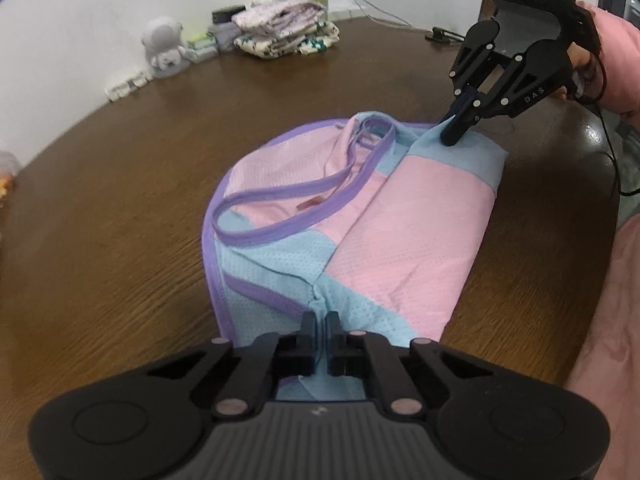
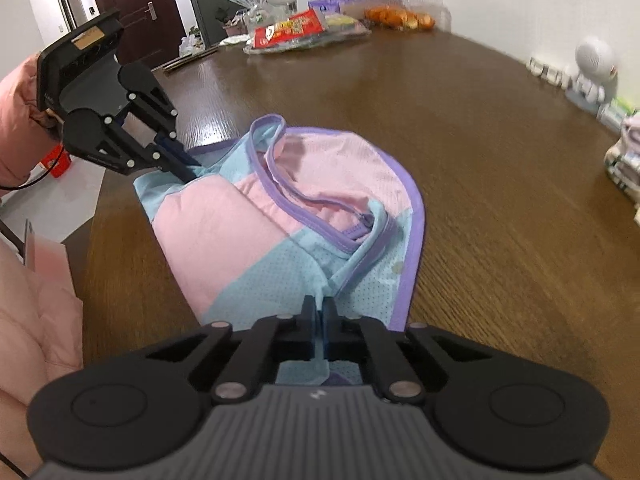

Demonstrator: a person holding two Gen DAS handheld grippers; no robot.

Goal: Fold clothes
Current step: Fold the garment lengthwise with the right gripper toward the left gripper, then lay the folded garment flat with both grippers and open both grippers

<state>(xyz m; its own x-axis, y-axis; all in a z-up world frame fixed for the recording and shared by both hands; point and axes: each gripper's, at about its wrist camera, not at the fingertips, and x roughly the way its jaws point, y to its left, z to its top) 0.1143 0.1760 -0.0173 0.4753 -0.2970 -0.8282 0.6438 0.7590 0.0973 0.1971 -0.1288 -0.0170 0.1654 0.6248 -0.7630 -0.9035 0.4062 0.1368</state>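
The top (image 1: pixel 360 216) lay partly folded on the counter (image 1: pixel 120 200). The left tool (image 1: pixel 320 320) pinched its blue edge; the right tool (image 2: pixel 319 304) gripped the opposite blue corner, seemingly pressed to the wood.

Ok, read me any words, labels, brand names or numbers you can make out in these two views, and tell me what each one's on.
"DAS": white letters on the right gripper, on the side of its black finger linkage, left wrist view.
Red packet at the table's far end, right wrist view: print there, too blurred to read.
Tan sticker on the left gripper body: too small to read.
Garment: a small reddish tag, no legible text.
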